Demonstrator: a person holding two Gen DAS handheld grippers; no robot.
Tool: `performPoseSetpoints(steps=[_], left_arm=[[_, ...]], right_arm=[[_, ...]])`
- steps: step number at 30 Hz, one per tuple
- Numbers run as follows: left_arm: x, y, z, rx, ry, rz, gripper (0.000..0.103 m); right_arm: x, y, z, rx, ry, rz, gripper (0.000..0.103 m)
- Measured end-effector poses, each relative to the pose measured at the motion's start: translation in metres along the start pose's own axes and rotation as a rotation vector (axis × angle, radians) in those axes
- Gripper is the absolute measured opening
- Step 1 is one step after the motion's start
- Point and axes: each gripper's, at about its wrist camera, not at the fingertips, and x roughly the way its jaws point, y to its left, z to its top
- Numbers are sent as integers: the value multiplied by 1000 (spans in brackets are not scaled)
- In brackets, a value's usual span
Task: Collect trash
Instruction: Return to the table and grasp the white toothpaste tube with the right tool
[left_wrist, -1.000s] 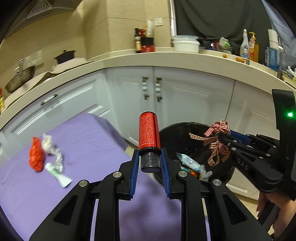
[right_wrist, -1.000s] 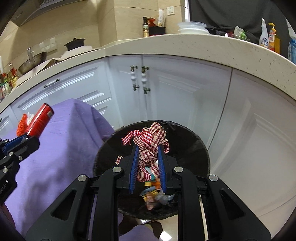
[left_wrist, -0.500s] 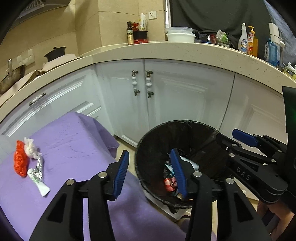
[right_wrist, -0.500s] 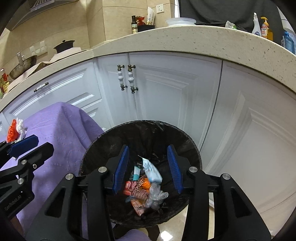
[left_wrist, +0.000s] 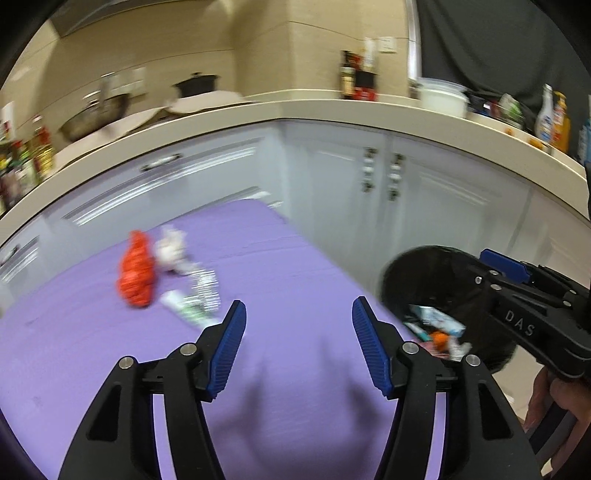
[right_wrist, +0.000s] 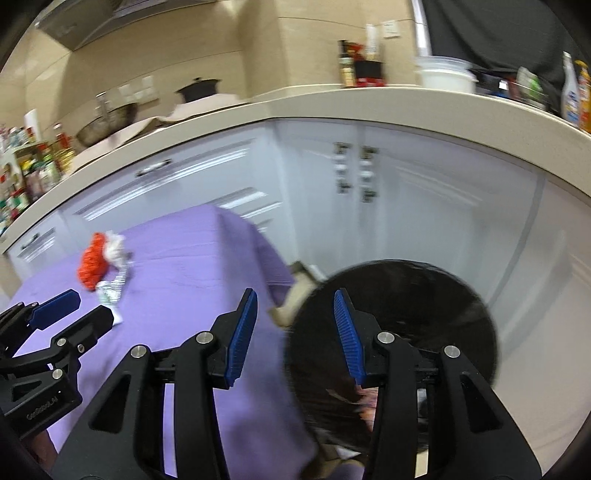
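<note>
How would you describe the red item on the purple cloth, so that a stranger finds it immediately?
Look at the purple cloth before the white cabinets. Near its far left lies a small cluster of trash; the red crumpled bundle is its leftmost piece, the only red one, beside a white wad and a silvery wrapper.

Purple cloth (left_wrist: 295, 258), red net (left_wrist: 136, 271), seemingly black bin (right_wrist: 406, 295).

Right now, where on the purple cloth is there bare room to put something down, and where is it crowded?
The purple cloth lies bare from the trash cluster to its edge by the black bin, and in front of the open, empty left gripper. It is crowded at the far left, where the red net bag, white wad and crushed tube bunch together.
</note>
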Motion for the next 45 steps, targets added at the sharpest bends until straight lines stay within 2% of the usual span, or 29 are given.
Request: performPoseSetpoints(steps=[5, 11, 18, 28, 30, 31, 32, 36, 38, 45], left_arm=[[-13, 53, -11, -69, 12, 90, 60], [-24, 105, -27, -144, 28, 169, 60], [-31, 146, -44, -201, 49, 217, 60], [-28, 178, -59, -257, 82, 228, 62], [-29, 182, -60, -265, 82, 232, 62], [-29, 183, -61, -267, 81, 235, 62], [-29, 185, -61, -270, 81, 237, 62], [-31, 190, -62, -278, 79, 245, 62], [-31, 193, -63, -281, 80, 251, 62], [-32, 200, -66, -295, 86, 265, 62]], right_arm=[[11, 53, 3, -54, 22, 90, 42], [28, 115, -4, -136, 91, 194, 42], [48, 165, -16, -202, 175, 266, 42], [79, 189, -17, -237, 281, 253, 40], [84, 191, -17, -243, 297, 243, 32], [85, 191, -18, -244, 304, 244, 20], [86, 191, -19, -248, 313, 245, 18], [84, 193, -20, -266, 312, 240, 13], [83, 195, -21, -272, 312, 245, 7], [72, 196, -24, -274, 289, 263, 5]])
